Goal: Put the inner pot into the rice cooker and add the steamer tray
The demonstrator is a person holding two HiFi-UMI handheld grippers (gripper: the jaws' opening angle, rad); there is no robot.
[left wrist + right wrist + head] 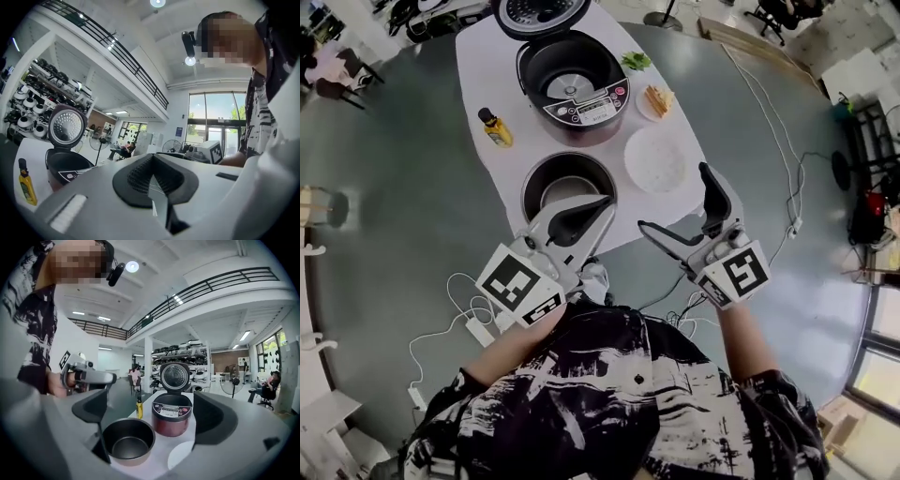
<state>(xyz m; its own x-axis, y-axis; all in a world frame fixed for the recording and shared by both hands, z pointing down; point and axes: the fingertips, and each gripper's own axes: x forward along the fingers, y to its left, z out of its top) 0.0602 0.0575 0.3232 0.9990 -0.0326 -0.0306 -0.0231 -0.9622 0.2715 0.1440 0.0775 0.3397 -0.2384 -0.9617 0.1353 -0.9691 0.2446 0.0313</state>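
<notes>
**Left jaws together, right jaws apart, pot still on the table**

The left gripper is held with its jaws pressed together and nothing between them. In the head view its tips are seen over the near rim of the dark, round metal inner pot; contact cannot be told.

The right gripper is held with its jaws wide apart and empty, and the pot is framed just ahead of and below them. The pot stands by the near edge of the white table top.

Just right of the pot lies the flat white round steamer tray. Farther ahead stands the dark red rice cooker, lid raised. The print on its control panel is too small to read.

A yellow bottle stands to the left of the cooker. Two small plates of food are shown only in the head view. The pot is not shown in the left gripper view.
</notes>
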